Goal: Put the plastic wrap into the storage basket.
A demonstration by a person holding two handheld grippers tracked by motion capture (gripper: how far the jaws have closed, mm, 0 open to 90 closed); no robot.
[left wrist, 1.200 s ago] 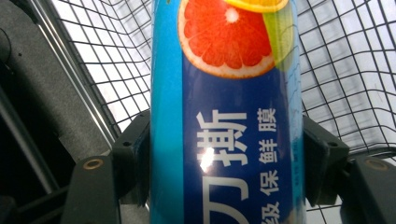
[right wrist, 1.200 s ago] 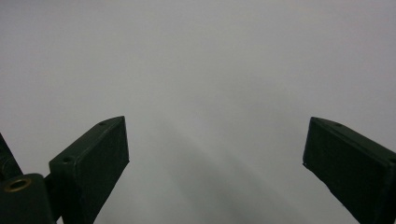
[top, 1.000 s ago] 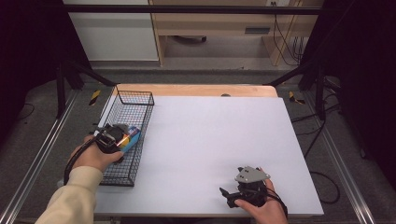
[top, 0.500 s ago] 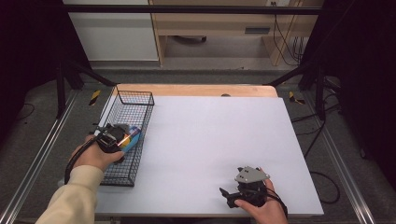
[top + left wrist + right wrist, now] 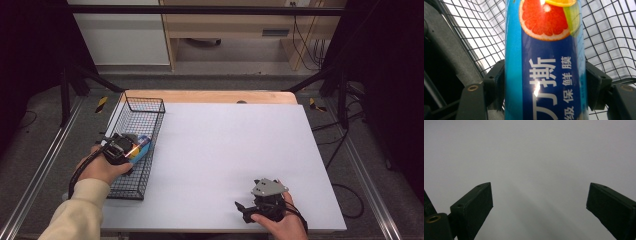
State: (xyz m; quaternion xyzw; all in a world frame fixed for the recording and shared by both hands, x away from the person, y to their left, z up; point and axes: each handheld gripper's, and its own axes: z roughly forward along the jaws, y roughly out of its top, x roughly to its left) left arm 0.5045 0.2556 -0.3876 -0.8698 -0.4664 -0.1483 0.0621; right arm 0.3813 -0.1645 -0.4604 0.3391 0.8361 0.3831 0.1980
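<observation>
A blue cling-film box (image 5: 549, 75) with a grapefruit picture lies lengthwise between my left gripper's (image 5: 545, 86) jaws, inside the black wire basket (image 5: 474, 37). The jaws have just been opening slightly, but both pads (image 5: 496, 85) still lie against the box's sides. In the high view the left gripper (image 5: 131, 150) is over the basket's (image 5: 145, 100) middle, with the box (image 5: 141, 146) poking out towards the white table. My right gripper (image 5: 243, 209) rests on the table near the front edge. Its jaws (image 5: 539, 202) are open over bare white surface.
The basket stands along the left edge of the white table top (image 5: 235, 145). A wooden strip (image 5: 210, 96) runs along the far edge. Dark frame legs and cables stand on the floor at both sides.
</observation>
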